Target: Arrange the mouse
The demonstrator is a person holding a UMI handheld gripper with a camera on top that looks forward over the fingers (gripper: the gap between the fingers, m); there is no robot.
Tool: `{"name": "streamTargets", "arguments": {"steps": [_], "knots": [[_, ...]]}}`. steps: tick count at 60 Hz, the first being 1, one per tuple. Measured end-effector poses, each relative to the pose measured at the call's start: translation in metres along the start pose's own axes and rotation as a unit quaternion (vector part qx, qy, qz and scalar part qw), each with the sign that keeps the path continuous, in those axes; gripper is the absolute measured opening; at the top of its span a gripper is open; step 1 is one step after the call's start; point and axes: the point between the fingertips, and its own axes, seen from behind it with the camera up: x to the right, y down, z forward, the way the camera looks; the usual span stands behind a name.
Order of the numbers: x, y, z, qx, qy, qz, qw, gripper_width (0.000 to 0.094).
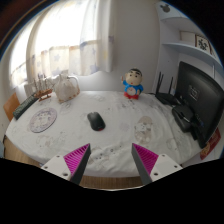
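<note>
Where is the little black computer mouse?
In the gripper view, the black computer mouse sits mid-table on the white tablecloth, beyond the open gripper, nearer than the blue cartoon figurine.

We note one mouse [95, 121]: small, dark, oval, lying flat on the pale table top. It sits free of contact, well ahead of our fingers and slightly toward the left one. Its long axis runs roughly away from us. Finer detail cannot be resolved.
</note>
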Motion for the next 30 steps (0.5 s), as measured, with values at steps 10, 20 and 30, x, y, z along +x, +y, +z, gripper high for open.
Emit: {"name": "streamTargets", "arguments": {"steps": [10, 20, 30], "knots": [[-0.042, -0.004, 0.014, 0.015, -0.037, -0.029, 0.999, 0.0855], [-0.060, -0.008, 0.043, 0.030, -0.044, -0.033, 0.998, 0.0854], [-0.074, -0.019, 0.086, 0.055, -0.054, -0.036, 0.996, 0.0853]]}}
